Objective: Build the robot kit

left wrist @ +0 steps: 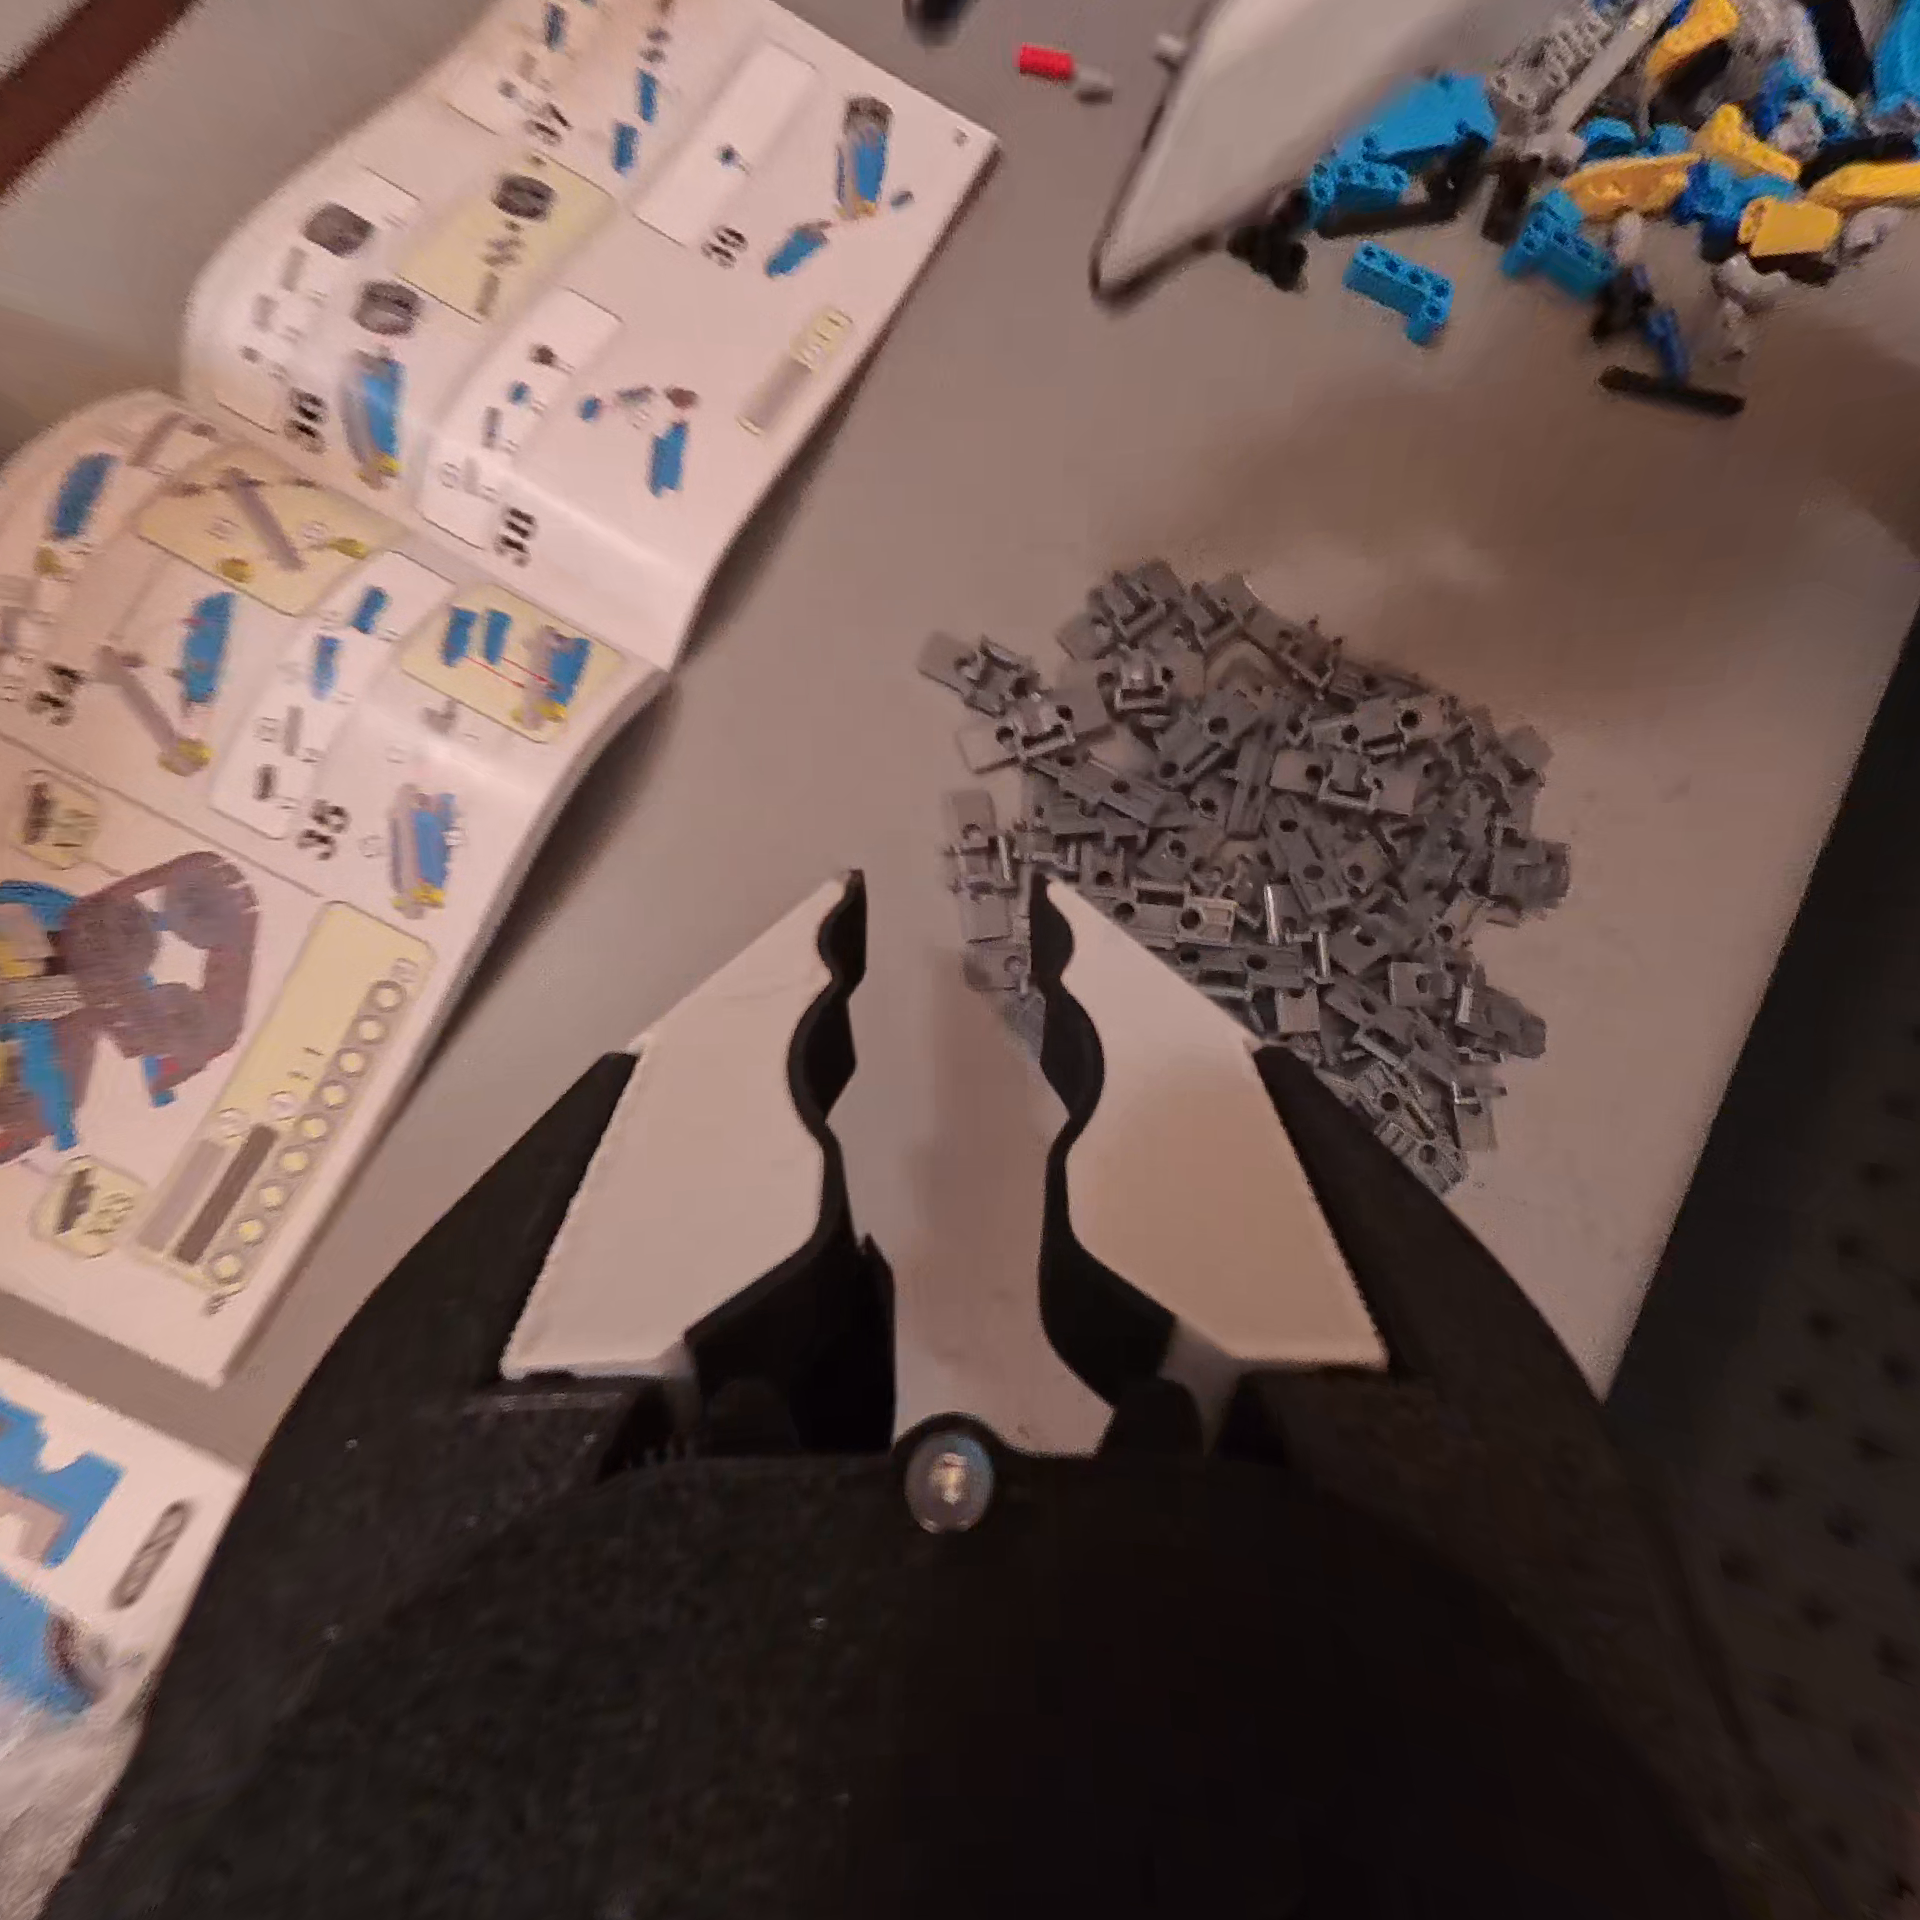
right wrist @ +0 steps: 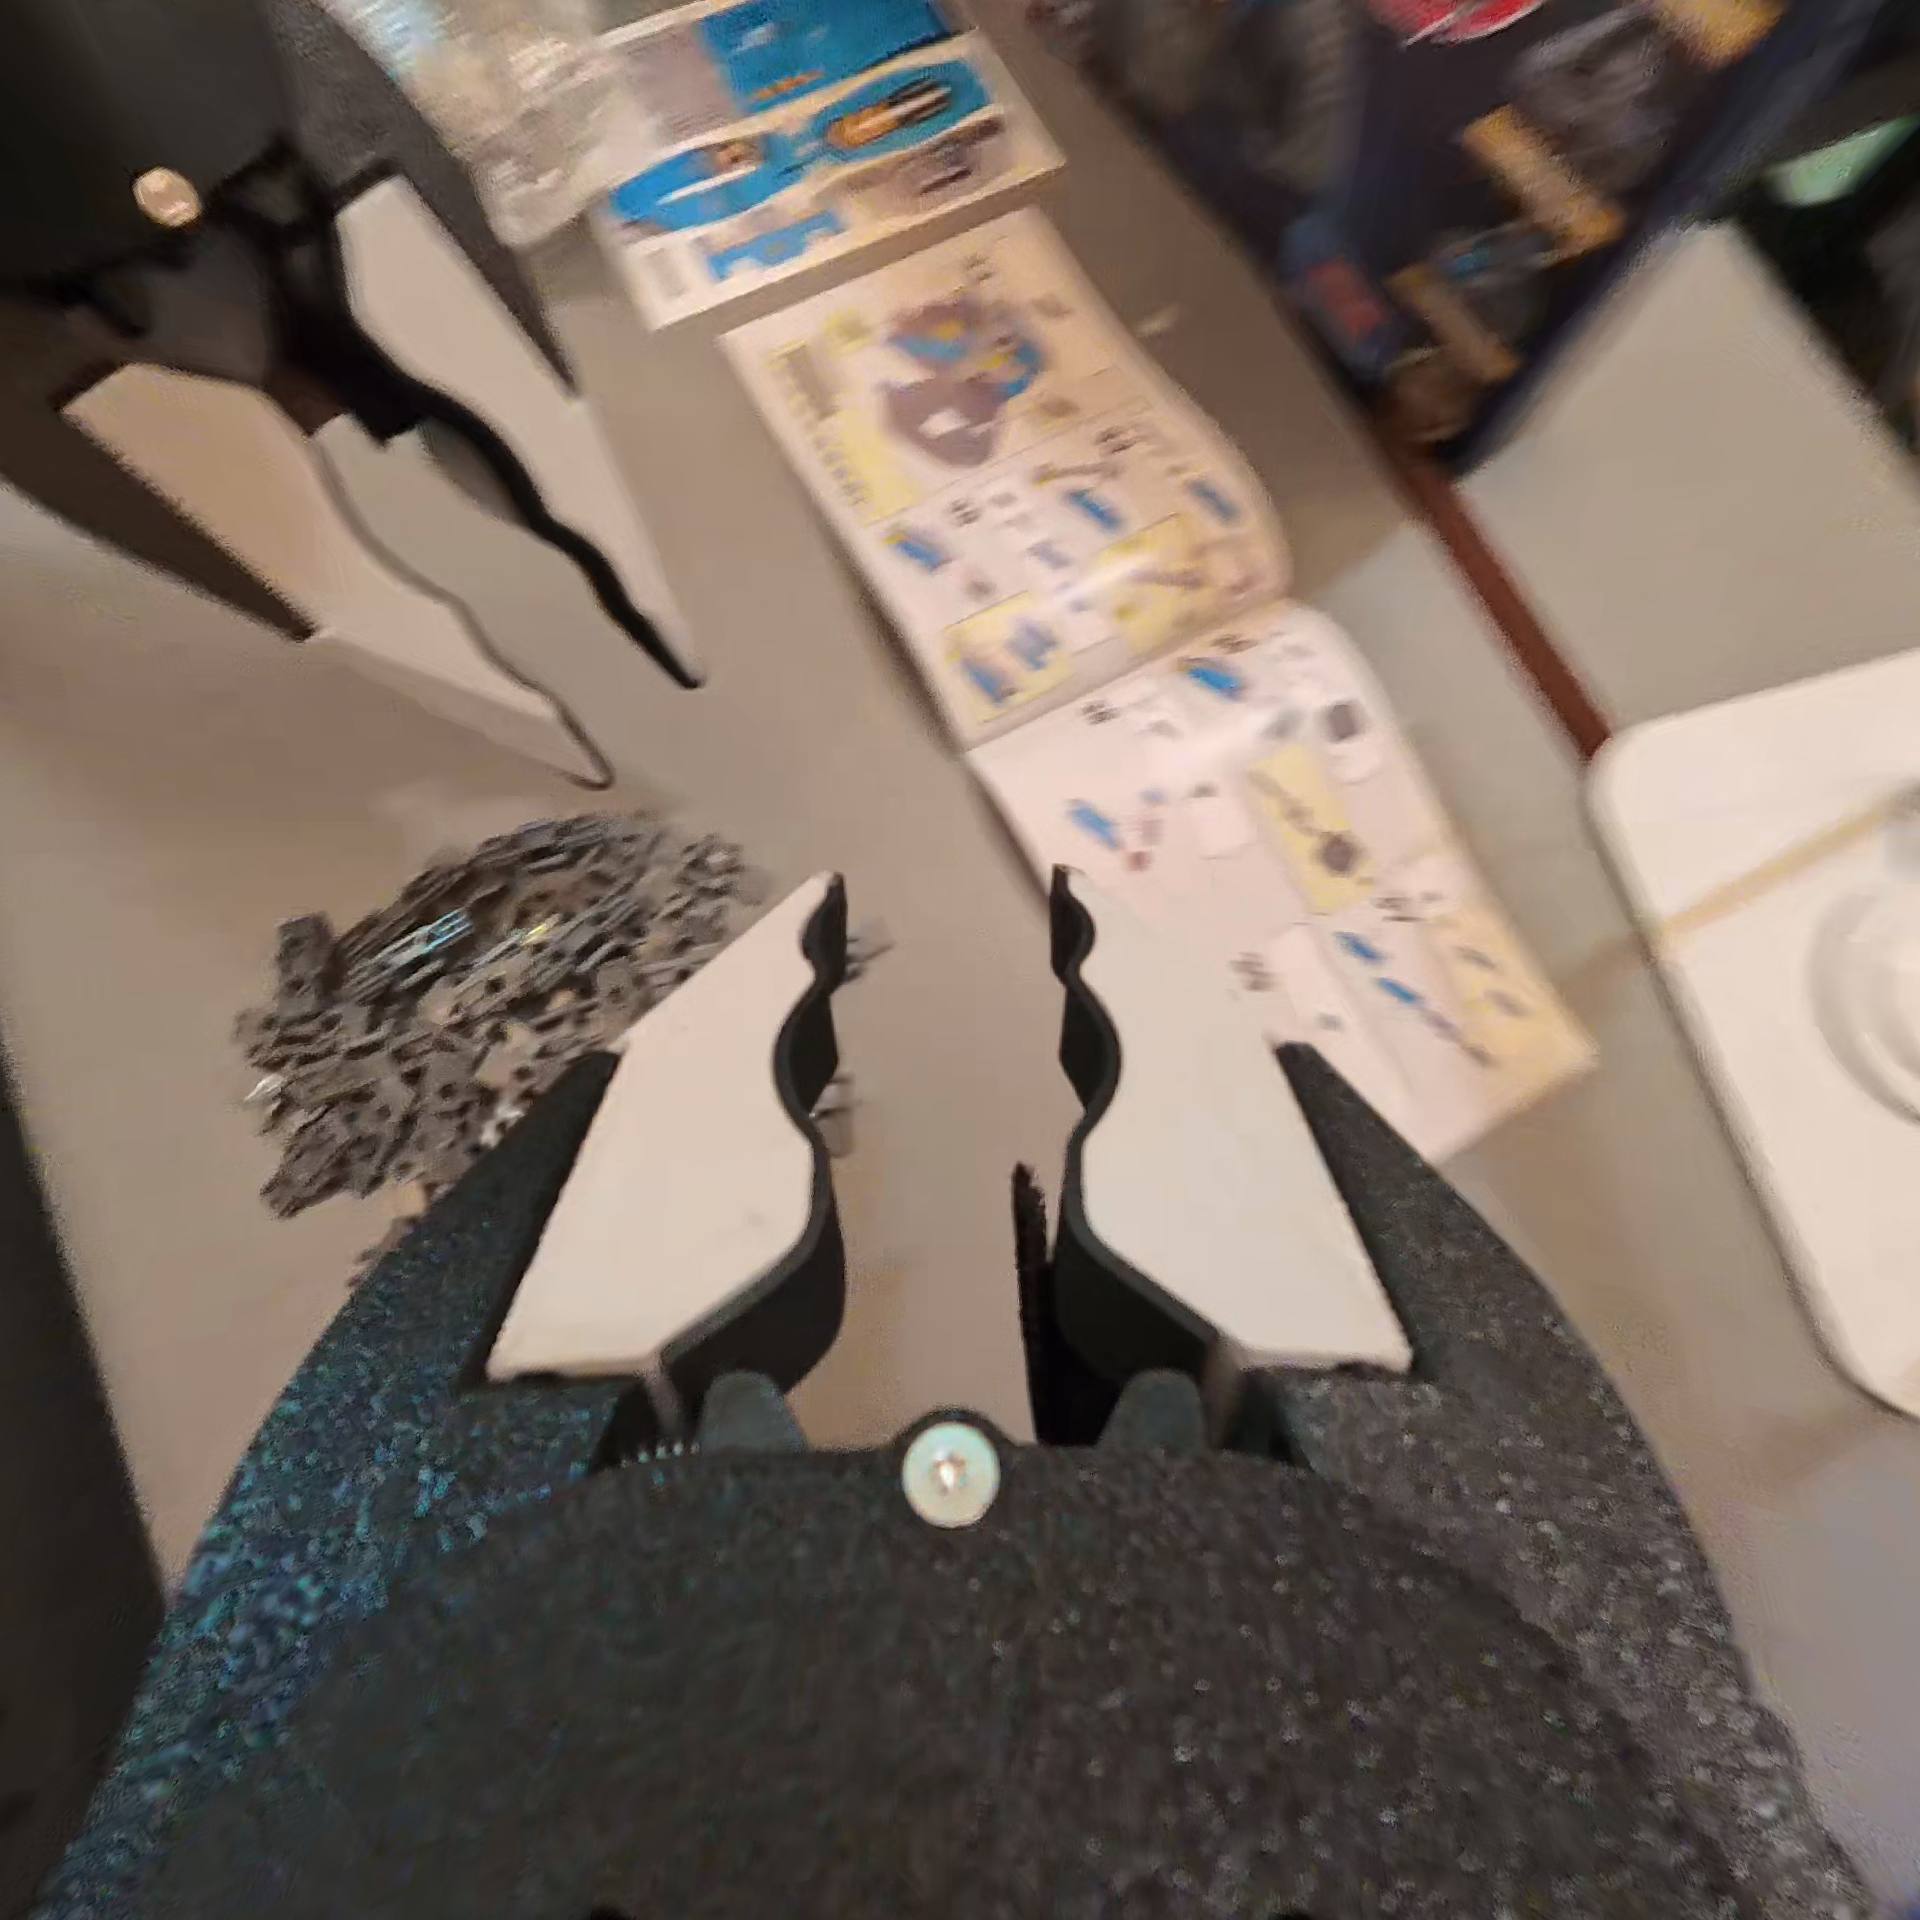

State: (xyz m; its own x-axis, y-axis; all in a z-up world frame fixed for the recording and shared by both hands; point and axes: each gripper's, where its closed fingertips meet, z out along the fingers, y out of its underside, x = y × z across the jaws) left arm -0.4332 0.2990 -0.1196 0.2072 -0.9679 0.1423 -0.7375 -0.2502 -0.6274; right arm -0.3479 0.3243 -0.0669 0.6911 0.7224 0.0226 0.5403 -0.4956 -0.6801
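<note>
Left wrist view: the left gripper [left wrist: 945, 894] hangs over the grey table [left wrist: 1039, 468], jaws parted by a narrow gap and holding nothing. Its right fingertip lies at the near-left edge of a heap of small grey plastic parts [left wrist: 1268, 831]. An open instruction booklet [left wrist: 416, 540] lies to the left, its long axis running near-left to far-right. Blue and yellow building pieces [left wrist: 1621, 177] sit far right, loose on the table.

Right wrist view: the right gripper [right wrist: 945, 899] points along the table [right wrist: 914, 727], jaws moderately apart and empty. The grey heap [right wrist: 468, 997] lies just left of its left finger. The left gripper [right wrist: 649, 732] enters from far left, tips angled down above the heap. The booklet [right wrist: 1143, 665] stretches away ahead and to the right.
</note>
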